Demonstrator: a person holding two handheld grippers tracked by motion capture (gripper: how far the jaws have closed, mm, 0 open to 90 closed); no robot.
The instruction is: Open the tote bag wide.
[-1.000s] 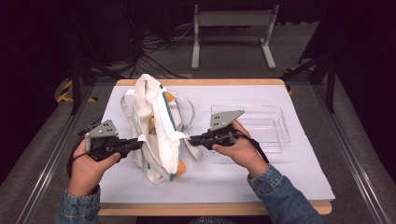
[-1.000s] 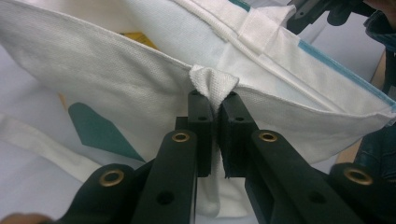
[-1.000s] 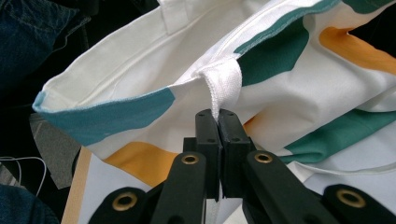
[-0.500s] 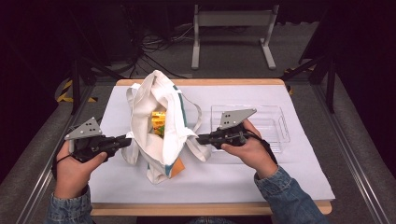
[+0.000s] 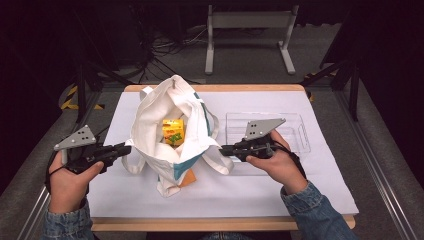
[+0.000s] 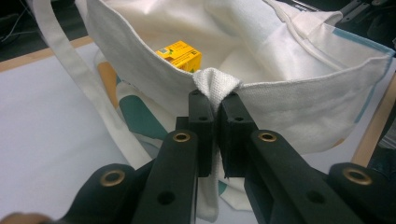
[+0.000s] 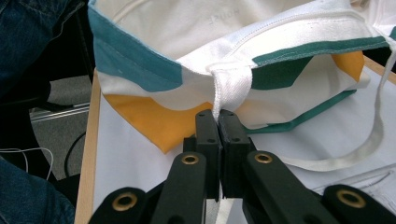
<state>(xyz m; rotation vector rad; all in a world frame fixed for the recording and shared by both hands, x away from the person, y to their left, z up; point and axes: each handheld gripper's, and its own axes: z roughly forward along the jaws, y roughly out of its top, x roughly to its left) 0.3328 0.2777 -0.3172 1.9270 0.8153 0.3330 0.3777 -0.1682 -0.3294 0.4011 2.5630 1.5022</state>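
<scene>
1. At the middle of the white-covered tabletop (image 5: 280, 195) stands a white canvas tote bag with teal and orange patches (image 5: 172, 125), its mouth pulled wide; this bag is the landmark for everything else.
2. Left of the bag, the left tool (image 5: 124, 148) has its jaws pressed together on a bunched fold of the bag's rim, clearly seen in the left gripper view (image 6: 216, 86).
3. Right of the bag, the right tool (image 5: 223, 149) pinches the opposite rim where a white strap is sewn on (image 7: 229, 88).
4. Inside the bag lies a small yellow carton with green print (image 5: 173, 132). Beyond the right tool, further right of the bag, sits a clear plastic tray (image 5: 300, 131).
5. The step appears to be holding the mouth open. To do it well, I would pull both rims apart evenly and level, keeping enough tension that the fabric does not sag over the carton, yet not so much that the bag tips or slides on the sheet.
6. Both grips hold thin fabric near its edge; a sideways jerk could let the cloth slip out.
7. Hard to make out: the bag's floor and whatever else may lie beneath the carton are hidden by the folded walls. The carton's print is too small to read. Whether the tray holds anything cannot be told behind the right hand (image 5: 280, 162).
</scene>
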